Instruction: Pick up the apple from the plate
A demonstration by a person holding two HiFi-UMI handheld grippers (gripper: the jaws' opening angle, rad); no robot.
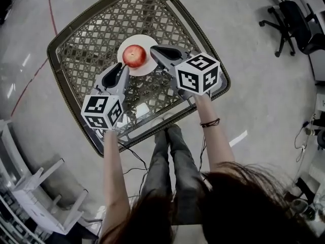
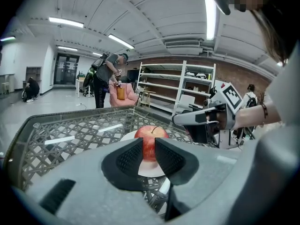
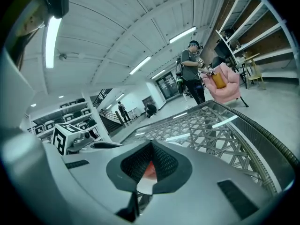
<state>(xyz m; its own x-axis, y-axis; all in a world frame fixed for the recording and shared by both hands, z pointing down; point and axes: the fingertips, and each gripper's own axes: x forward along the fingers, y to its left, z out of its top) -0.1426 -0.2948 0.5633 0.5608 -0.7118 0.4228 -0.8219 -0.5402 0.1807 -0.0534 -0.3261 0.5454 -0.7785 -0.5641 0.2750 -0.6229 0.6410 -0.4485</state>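
Note:
A red apple [image 1: 134, 56] sits on a small white plate [image 1: 145, 40] in the middle of a woven table with a glass top [image 1: 86, 50]. My left gripper [image 1: 124, 66] points at the apple from the near left, its tips just short of the plate. In the left gripper view its jaws [image 2: 149, 146] stand a narrow gap apart, and the apple [image 2: 151, 133] shows beyond them, untouched. My right gripper [image 1: 154, 50] hovers at the plate's right rim. Its tips [image 3: 150, 145] meet, with a sliver of apple [image 3: 149, 171] visible below them.
The table's dark rim [image 1: 76, 116] runs close in front of the person's legs [image 1: 170, 156]. Office chairs [image 1: 292, 22] stand at the far right and a white rack [image 1: 35, 192] at the near left. Across the room are shelves [image 2: 187, 90], a pink armchair [image 3: 225, 86] and a standing person [image 2: 105, 81].

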